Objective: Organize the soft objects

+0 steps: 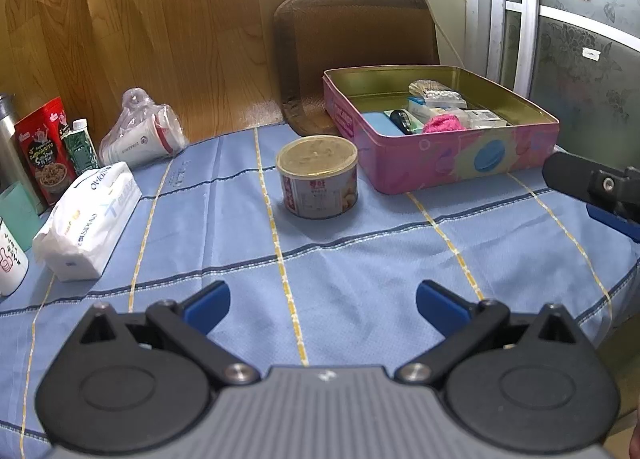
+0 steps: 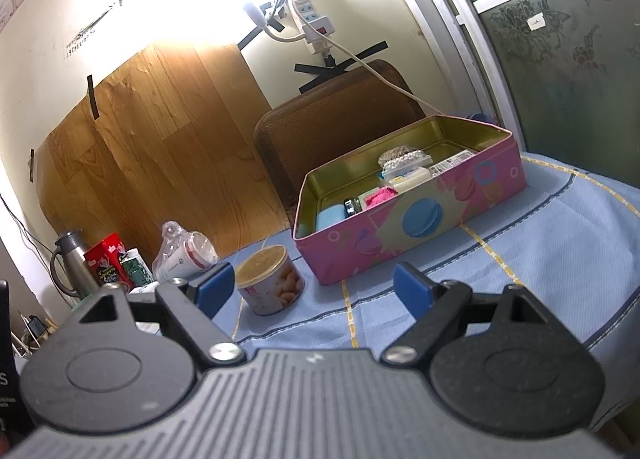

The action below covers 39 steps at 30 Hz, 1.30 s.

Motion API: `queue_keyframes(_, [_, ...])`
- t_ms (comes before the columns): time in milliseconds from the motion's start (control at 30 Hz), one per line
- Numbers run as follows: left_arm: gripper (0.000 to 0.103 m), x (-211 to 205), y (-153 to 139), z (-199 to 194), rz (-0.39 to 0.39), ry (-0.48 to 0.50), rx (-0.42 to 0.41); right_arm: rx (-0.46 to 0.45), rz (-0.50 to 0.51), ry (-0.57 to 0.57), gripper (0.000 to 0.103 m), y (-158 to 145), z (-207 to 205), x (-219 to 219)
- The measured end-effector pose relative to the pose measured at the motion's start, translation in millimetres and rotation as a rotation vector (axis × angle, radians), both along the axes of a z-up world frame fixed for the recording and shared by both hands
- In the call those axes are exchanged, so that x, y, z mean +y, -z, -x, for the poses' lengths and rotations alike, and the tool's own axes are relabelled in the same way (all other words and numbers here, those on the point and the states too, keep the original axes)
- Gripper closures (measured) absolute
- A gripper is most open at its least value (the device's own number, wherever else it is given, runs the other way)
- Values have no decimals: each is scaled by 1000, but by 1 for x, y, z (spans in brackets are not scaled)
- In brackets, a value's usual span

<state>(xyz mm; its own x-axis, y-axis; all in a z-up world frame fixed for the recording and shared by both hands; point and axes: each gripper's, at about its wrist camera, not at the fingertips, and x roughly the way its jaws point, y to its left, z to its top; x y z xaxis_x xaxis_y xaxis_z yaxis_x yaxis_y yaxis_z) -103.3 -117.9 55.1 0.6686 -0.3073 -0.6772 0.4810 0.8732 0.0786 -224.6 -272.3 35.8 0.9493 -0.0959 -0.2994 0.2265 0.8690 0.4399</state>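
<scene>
A fuzzy pink knitted soft item (image 1: pixel 443 124) lies inside the open pink rectangular tin box (image 1: pixel 460 163) on the blue-clothed desk (image 1: pixel 340 259), among small packets. Just left of the box stands a round lidded can (image 1: pixel 318 179). Both the left tongs (image 1: pixel 323 301) and the right tongs (image 2: pixel 314 285) hang spread wide and empty above the cloth.

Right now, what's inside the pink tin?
The pink tin holds a pink soft item, a blue block, small white boxes and a dark object; anything beneath them is hidden.

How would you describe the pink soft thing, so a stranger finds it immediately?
Find the pink tin box on the blue tablecloth. Inside, near its front wall, lies a fuzzy pink bundle. It alone looks fluffy; its neighbours are smooth packets and cases.
</scene>
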Motion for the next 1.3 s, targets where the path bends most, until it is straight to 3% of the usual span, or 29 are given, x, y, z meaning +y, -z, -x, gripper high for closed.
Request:
queue_keyframes(767, [0, -3, 3, -1, -4, -10, 65, -9, -1, 9, 14, -3, 3, -2])
queue_keyframes(1300, [0, -3, 5, -1, -12, -18, 66, -13, -7, 18, 14, -2, 6, -2])
